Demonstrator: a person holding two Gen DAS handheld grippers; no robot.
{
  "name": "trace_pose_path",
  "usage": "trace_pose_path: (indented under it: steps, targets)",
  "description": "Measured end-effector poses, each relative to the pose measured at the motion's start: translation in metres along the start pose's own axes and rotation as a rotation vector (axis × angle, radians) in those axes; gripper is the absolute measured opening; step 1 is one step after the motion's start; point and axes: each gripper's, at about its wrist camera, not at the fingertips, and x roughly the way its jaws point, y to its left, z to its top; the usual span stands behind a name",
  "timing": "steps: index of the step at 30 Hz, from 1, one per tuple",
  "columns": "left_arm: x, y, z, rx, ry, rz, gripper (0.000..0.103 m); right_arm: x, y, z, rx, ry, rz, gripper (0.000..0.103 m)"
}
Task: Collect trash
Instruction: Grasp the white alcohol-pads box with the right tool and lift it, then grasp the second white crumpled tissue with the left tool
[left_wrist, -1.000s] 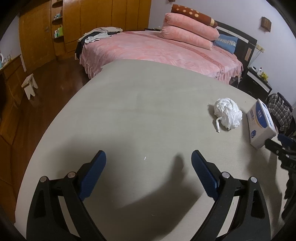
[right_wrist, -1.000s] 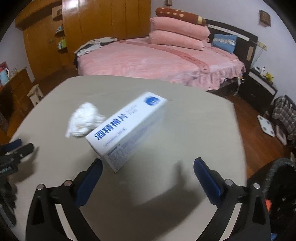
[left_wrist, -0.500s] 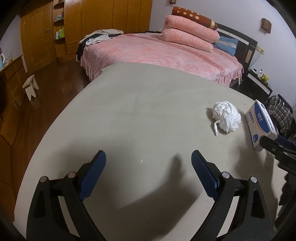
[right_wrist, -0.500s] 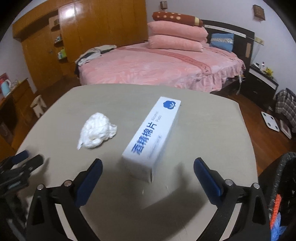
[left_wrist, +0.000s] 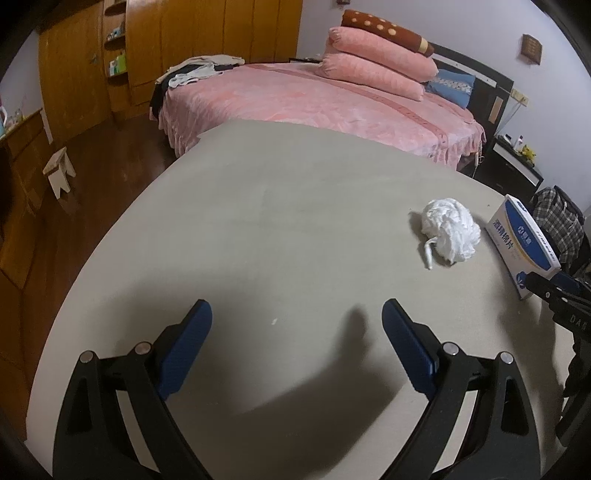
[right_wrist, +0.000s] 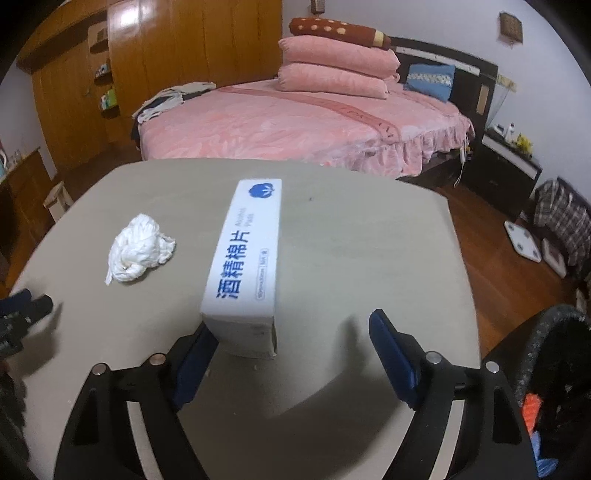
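Note:
A white and blue carton of alcohol pads (right_wrist: 245, 254) lies lengthwise on the beige table (right_wrist: 369, 251). Its near end sits between the jaws of my right gripper (right_wrist: 291, 325). Those jaws are closing: the left pad is at the carton's corner, and the right pad stands well clear of it. A crumpled white tissue wad (right_wrist: 138, 254) rests left of the carton. In the left wrist view my left gripper (left_wrist: 297, 308) hovers open over bare table, with the tissue wad (left_wrist: 450, 232) and carton (left_wrist: 521, 240) far to its right.
A black trash bin (right_wrist: 546, 369) with colourful scraps stands off the table's right edge. A pink bed (right_wrist: 295, 125) lies beyond the table. On the wooden floor are a small stool (left_wrist: 59, 170) and a scale (right_wrist: 522, 240).
In the right wrist view the carton went from slanting off to the left to lying straight ahead with its near end between the jaws. The right jaws have narrowed. The left gripper stayed put.

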Motion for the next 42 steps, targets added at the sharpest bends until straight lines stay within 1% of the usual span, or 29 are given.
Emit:
trace_pose_path:
  steps: [4,6,7,8,9,10,11,12,14,19,21,23,26,28,29,31,32,33,34,36,42]
  targets:
    - [-0.001,-0.011,0.003,0.013,-0.015,-0.005,0.091,0.007,0.006,0.007,0.02,-0.001,0.026,0.08]
    - [-0.001,-0.015,0.003,0.017,-0.021,-0.007,0.091,0.013,0.007,0.01,0.026,-0.012,0.025,0.076]
    - [-0.001,-0.017,0.004,0.019,-0.025,-0.009,0.091,0.018,0.006,0.011,0.032,-0.001,0.025,0.066]
    - [-0.001,-0.02,0.005,0.021,-0.029,-0.012,0.091,0.02,0.005,0.012,0.035,0.006,0.027,0.054]
    - [0.0,-0.023,0.006,0.023,-0.031,-0.014,0.091,0.023,0.003,0.012,0.04,0.017,0.036,0.047]
    - [0.001,-0.027,0.008,0.024,-0.034,-0.02,0.091,0.023,0.002,0.012,0.039,0.018,0.044,0.038]
    - [0.002,-0.03,0.009,0.024,-0.037,-0.026,0.091,0.022,0.001,0.012,0.024,0.014,0.042,0.031]
    - [0.003,-0.034,0.01,0.025,-0.04,-0.033,0.091,0.022,0.002,0.013,-0.008,0.008,0.017,0.031]
    - [0.007,-0.046,0.015,0.038,-0.048,-0.052,0.091,0.021,0.0,0.014,-0.029,-0.007,-0.002,0.031]
    - [0.019,-0.084,0.029,0.086,-0.062,-0.096,0.091,0.024,-0.021,0.013,0.008,-0.004,-0.037,0.031]
    - [0.027,-0.098,0.035,0.105,-0.067,-0.097,0.091,0.025,-0.024,0.014,0.014,-0.005,-0.034,0.031]
    - [0.038,-0.108,0.041,0.116,-0.057,-0.097,0.091,0.025,-0.024,0.014,0.011,-0.005,-0.038,0.031]
    - [0.053,-0.115,0.049,0.116,-0.017,-0.105,0.09,0.027,-0.027,0.014,0.012,0.006,-0.038,0.031]
    - [0.062,-0.118,0.052,0.115,0.008,-0.125,0.08,0.028,-0.028,0.014,0.014,0.009,-0.037,0.031]
    - [0.066,-0.12,0.051,0.117,0.03,-0.149,0.074,0.029,-0.027,0.015,0.008,0.011,-0.043,0.031]
    - [0.067,-0.125,0.05,0.14,0.034,-0.167,0.065,0.03,-0.024,0.015,-0.006,0.014,-0.06,0.031]
    - [0.067,-0.128,0.049,0.157,0.032,-0.183,0.052,0.03,-0.023,0.015,-0.006,0.015,-0.061,0.031]
    - [0.066,-0.133,0.047,0.183,0.03,-0.198,0.044,0.031,-0.023,0.015,-0.005,0.016,-0.059,0.031]
    - [0.065,-0.138,0.045,0.203,0.031,-0.197,0.042,0.031,-0.023,0.015,-0.003,0.017,-0.057,0.031]
    - [0.063,-0.141,0.042,0.212,0.031,-0.201,0.036,0.032,-0.024,0.015,0.004,0.018,-0.049,0.031]
    - [0.044,-0.132,0.03,0.154,0.011,-0.211,0.034,0.033,-0.027,0.016,0.023,0.022,-0.028,0.032]
